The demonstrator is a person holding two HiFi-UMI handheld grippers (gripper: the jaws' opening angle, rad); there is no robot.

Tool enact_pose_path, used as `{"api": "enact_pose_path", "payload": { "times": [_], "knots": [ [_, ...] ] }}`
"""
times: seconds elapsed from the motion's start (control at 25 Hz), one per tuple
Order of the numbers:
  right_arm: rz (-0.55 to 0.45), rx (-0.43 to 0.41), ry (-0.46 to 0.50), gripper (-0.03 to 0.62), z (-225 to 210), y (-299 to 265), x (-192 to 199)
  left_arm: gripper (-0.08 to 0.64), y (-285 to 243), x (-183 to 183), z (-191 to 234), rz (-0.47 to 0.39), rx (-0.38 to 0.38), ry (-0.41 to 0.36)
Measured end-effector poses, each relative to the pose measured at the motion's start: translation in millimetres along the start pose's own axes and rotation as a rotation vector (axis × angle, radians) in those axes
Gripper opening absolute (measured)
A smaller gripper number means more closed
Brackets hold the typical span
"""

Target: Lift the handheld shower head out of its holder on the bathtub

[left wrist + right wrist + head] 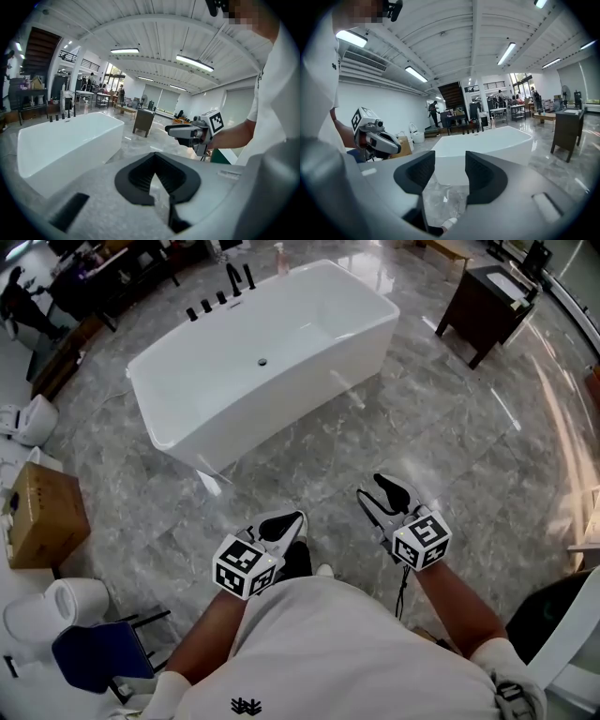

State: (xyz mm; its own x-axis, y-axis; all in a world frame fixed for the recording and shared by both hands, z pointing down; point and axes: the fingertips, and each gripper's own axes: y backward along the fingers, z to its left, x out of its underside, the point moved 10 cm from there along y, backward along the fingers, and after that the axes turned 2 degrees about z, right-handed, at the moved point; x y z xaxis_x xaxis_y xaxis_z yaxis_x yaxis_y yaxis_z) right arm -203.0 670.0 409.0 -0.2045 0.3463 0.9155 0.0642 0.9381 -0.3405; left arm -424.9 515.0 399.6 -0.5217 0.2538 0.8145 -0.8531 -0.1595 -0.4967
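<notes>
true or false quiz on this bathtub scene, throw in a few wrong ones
1. The white rectangular bathtub stands on grey marble floor: true.
2. The right gripper has its fingers apart, nothing between them: true.
3. The left gripper grips a black fixture: false; its fingers are together and empty.
4. Both grippers touch the bathtub: false; both are apart from it, over the floor.
5. A brown cardboard box sits on the floor: true.

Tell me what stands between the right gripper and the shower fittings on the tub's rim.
Only bare floor lies between the open right gripper and the bathtub. The black fittings stand on its far rim, so the tub itself lies in between; nothing else visible blocks the way.
</notes>
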Motion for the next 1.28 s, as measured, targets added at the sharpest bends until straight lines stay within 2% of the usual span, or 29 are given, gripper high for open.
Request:
{"api": "enact_pose_path", "payload": {
  "times": [0.36,0.6,0.8,1.0,1.16,1.28],
  "knots": [
    [-0.004,0.058,-0.003,0.207,-41,-79,-60,0.006,-50,-71,90,-0.002,0.111,-0.07],
    [0.005,0.095,-0.002,0.207,-73,-126,-88,0.006,-73,-97,149,0.0,0.138,-0.077],
    [0.027,0.052,0.019,0.207,-112,-153,-105,0.006,-101,-120,173,-0.022,0.109,-0.049],
    [0.03,-0.036,0.02,0.204,-177,-183,-119,0.006,-148,-146,185,-0.032,0.031,-0.01],
    [0.037,-0.13,0.089,0.206,-231,-195,-140,0.006,-191,-178,181,-0.056,-0.024,0.021],
    [0.038,-0.167,0.096,0.206,-275,-202,-151,0.006,-224,-203,182,-0.068,-0.066,0.04]
  ]
}}
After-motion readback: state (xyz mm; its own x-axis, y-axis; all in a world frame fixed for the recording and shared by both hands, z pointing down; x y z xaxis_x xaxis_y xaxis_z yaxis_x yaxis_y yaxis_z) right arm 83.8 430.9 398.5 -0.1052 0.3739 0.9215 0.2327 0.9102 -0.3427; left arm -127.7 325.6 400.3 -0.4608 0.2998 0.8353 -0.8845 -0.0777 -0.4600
